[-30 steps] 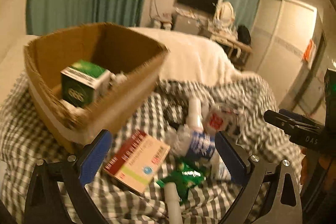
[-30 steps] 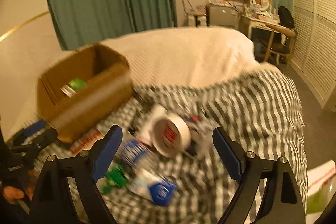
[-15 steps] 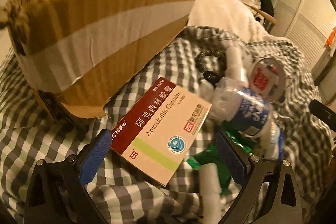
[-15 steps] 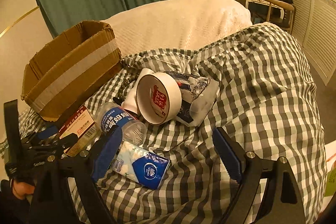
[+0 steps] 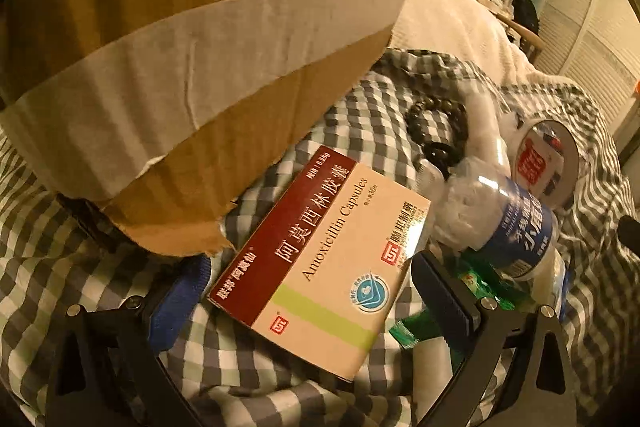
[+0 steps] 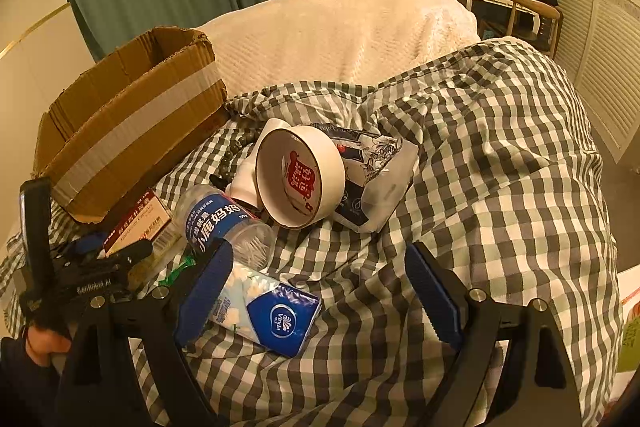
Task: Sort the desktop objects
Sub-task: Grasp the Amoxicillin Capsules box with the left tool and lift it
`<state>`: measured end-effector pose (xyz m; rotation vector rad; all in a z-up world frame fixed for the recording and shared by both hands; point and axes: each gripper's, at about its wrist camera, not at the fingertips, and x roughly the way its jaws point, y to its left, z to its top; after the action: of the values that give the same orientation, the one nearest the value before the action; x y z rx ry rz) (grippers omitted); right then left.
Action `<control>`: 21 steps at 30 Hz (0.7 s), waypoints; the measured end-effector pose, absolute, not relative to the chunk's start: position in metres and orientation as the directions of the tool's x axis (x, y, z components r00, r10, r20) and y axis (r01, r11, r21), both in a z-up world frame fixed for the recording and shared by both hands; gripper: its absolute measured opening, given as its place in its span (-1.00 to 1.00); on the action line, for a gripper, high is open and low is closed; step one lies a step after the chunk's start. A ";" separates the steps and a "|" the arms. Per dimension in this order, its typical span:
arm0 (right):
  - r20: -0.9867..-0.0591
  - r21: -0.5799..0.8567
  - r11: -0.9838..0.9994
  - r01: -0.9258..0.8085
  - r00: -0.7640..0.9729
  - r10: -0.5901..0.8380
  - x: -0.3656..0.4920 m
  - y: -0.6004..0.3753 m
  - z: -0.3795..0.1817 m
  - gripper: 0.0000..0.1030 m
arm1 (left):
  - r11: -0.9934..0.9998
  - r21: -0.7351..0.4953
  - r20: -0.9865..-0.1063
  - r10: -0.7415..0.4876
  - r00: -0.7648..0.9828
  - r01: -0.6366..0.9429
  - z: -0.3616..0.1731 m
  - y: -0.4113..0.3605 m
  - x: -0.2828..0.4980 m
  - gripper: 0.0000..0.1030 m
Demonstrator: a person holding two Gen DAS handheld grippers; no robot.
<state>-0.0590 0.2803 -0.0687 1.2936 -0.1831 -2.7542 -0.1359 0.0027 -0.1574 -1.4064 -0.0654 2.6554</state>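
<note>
Two grippers over a checked blanket (image 6: 500, 155), both w/ jaws spread wide. Left gripper (image 5: 308, 281) straddles the med box (image 5: 320, 263): blue left pad near the box's near-left corner, right finger by its right edge, not yet closed on it; can't tell if the pads touch it. Right gripper (image 6: 320, 277) holds nothing; its left pad sits just in front of the tissue pack (image 6: 268, 307).

Landmark = carton (image 6: 132, 123), open top, grey tape band across its side.

Med box lies flat, label up, tucked against the carton's near torn corner. Long axis runs diagonally, from near the left gripper up and away toward the carton wall; red stripe on the carton side, printed text running along the long axis.

Right of the carton: bottle (image 6: 224, 223) on its side, blue label, just beside the med box, cap end not clear. Tape roll (image 6: 300, 175) beyond the bottle, tilted w/ its hole facing the right cam, leaning on a printed bag (image 6: 376, 179). Dark bead string (image 5: 438, 115) betw. carton and tape roll. Green wrapper (image 5: 486, 287) under the bottle, by the left gripper's right finger.
</note>
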 end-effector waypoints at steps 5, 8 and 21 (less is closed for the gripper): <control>-0.758 0.163 -0.986 0.031 -0.636 -0.146 -0.063 0.280 -0.069 0.71 | -0.980 -0.141 -0.833 0.195 -0.517 -0.143 -0.160 0.008 -0.132 0.81; -0.751 0.163 -0.985 0.053 -0.641 -0.159 -0.072 0.273 -0.068 0.70 | -0.971 -0.133 -0.868 0.211 -0.450 -0.200 -0.168 0.021 -0.129 0.81; -0.808 0.094 -0.995 -0.021 -0.586 -0.064 -0.130 0.272 -0.099 -0.80 | -0.978 -0.073 -0.858 0.162 -0.488 -0.196 -0.170 0.026 -0.126 0.48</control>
<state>-0.1303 0.2722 -0.0994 1.4174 -0.1459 -2.7723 -0.1263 0.0259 -0.1697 -1.4604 0.0502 2.5442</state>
